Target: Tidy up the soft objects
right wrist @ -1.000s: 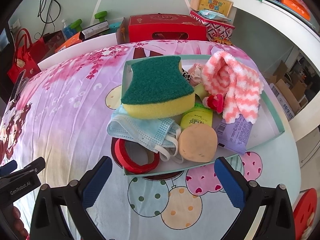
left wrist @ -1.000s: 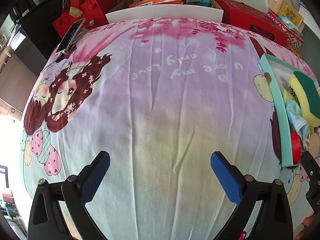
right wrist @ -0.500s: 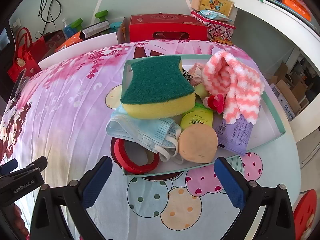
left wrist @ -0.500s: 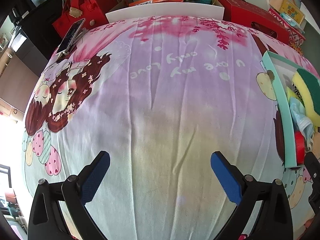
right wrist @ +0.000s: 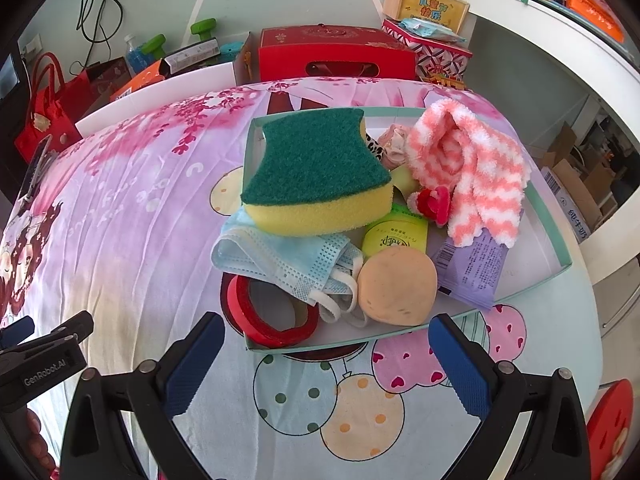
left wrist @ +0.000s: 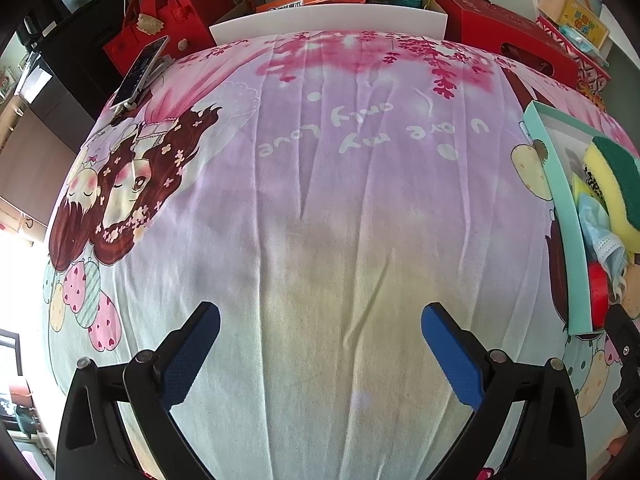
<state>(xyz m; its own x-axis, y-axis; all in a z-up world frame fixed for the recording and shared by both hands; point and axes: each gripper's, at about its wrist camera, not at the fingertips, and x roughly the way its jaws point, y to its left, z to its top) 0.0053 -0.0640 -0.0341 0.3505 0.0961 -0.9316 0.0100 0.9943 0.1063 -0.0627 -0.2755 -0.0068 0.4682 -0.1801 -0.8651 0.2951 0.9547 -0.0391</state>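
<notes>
Left wrist view: tray (left wrist: 568, 216) cut off at right edge, sponge (left wrist: 618, 184) only partly in frame. Right wrist view: mask (right wrist: 280, 258) part-hidden under sponge; red tape roll (right wrist: 260, 320) part-covered by mask; pouch (right wrist: 394, 236) text too small to read.

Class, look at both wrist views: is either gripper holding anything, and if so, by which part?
Nothing is held. The left gripper has open jaws over bare printed bedsheet; the right gripper has open jaws short of the shallow teal cardboard tray.
</notes>
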